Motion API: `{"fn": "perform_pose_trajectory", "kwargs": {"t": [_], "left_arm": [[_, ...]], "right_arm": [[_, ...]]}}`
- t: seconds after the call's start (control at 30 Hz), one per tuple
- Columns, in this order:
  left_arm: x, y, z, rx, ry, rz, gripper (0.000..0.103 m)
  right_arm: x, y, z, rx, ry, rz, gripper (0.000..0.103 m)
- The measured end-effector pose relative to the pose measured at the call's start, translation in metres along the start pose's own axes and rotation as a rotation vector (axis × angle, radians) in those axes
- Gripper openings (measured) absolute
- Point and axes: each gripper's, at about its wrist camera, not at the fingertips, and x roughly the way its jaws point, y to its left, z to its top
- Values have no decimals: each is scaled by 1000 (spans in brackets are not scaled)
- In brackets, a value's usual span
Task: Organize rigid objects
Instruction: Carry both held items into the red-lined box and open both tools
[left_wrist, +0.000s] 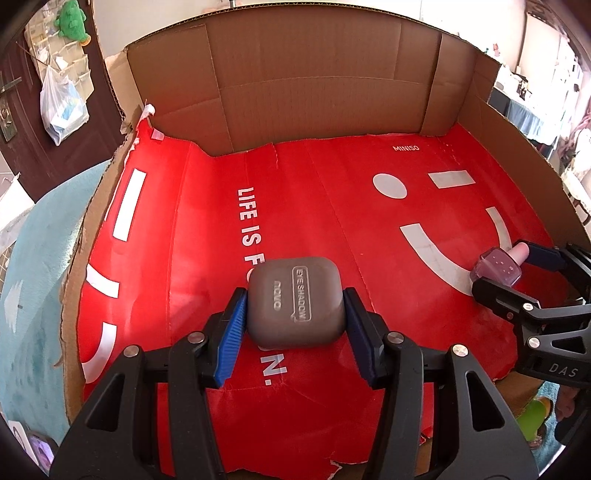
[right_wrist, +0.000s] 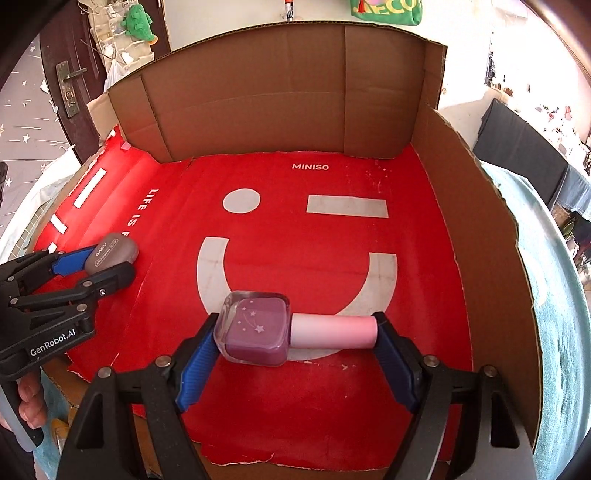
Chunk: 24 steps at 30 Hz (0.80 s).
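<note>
A grey eyeshadow case (left_wrist: 295, 314) sits between the blue pads of my left gripper (left_wrist: 294, 293), which press on its two sides; it is low over the red paper sheet (left_wrist: 325, 214). In the right wrist view the same case (right_wrist: 110, 251) and left gripper (right_wrist: 107, 264) appear at the left. My right gripper (right_wrist: 295, 319) is shut lengthwise on a purple nail polish bottle (right_wrist: 255, 328) with a pink cap, one pad on the glass base and one on the cap end. The left wrist view shows that bottle (left_wrist: 496, 267) and the right gripper (left_wrist: 504, 269) at the right edge.
The red sheet lines the floor of a shallow cardboard box with a tall back wall (left_wrist: 314, 74) and a right wall (right_wrist: 480, 240). Teal fabric (left_wrist: 33, 277) surrounds the box. A hand (right_wrist: 31, 402) holds the left gripper's handle.
</note>
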Motion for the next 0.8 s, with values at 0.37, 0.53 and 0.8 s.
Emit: {"fn": "perform_pose_trajectory", "kwargs": {"t": [0.37,0.53,0.8], "left_arm": [[1,2,1,-9,-3,5,60],[1,7,1,-33,18,-3,64],[-5,0,0,-9,13,50,65]], "right_arm": [[1,-1,2,5,2,7,81],[1,-3,2,7,0,13,82],[-2,-3,-1,11,-15,31,86]]}}
